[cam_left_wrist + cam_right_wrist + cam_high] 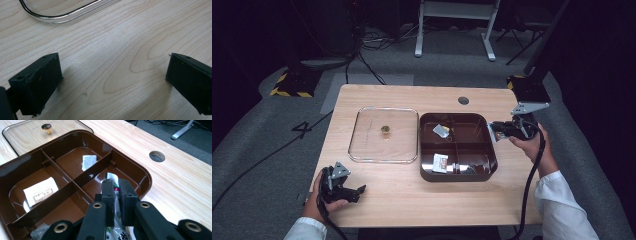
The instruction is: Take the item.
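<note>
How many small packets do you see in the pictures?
4: silver packet in the tray's far-left compartment, white packet near-left, crumpled packet near-right, and held packet in the right gripper.

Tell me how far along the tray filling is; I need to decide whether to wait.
Seemingly done: the clear lid lies off beside the brown tray, with a silver packet and a white packet in separate compartments. In hand: the right gripper clamps another packet at the tray's edge. Likely left: dropping it in and replacing the lid; the left gripper rests open.
</note>
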`<action>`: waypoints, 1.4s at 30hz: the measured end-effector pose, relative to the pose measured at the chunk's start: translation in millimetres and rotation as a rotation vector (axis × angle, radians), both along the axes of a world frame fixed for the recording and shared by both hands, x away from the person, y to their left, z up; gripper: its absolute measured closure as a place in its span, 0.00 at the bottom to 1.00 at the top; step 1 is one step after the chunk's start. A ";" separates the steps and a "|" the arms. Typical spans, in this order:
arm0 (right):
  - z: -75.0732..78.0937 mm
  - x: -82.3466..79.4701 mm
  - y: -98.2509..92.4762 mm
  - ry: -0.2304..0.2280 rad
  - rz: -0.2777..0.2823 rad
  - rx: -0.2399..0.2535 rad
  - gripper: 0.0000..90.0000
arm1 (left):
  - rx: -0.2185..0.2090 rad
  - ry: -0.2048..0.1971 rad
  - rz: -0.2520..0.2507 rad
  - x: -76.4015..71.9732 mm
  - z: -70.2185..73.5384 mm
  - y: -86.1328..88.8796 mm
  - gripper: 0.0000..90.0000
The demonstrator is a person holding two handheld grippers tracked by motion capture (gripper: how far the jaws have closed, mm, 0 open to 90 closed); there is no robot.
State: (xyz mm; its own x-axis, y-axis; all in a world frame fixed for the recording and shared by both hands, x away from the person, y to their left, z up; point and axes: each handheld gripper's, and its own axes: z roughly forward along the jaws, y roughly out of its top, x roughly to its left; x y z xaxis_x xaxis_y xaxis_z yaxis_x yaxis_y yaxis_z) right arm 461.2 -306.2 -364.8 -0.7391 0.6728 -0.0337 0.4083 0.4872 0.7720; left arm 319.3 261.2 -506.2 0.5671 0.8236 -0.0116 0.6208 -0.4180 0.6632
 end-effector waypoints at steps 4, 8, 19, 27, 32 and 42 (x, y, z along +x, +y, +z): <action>-3.5 -6.5 -11.5 -0.001 -0.010 0.002 0.93 | 0.001 0.000 -0.001 0.0 0.0 0.1 0.00; -6.2 -9.3 -18.4 0.005 -0.016 0.003 0.93 | -0.001 0.000 0.004 -0.3 0.0 -0.2 0.00; -29.7 -19.3 -40.1 0.056 -0.038 -0.001 0.93 | 0.002 0.001 0.006 -0.6 0.1 -0.2 0.00; -42.2 -21.1 -44.0 0.086 -0.033 -0.007 0.93 | 0.002 0.002 0.006 -0.6 0.1 -0.3 0.00; -42.2 -21.1 -44.0 0.086 -0.033 -0.007 0.93 | 0.002 0.003 0.009 -0.9 0.1 -0.3 0.00; -82.3 -14.4 -46.4 0.169 -0.017 -0.033 0.93 | 0.002 0.002 0.008 -0.8 0.1 -0.3 0.00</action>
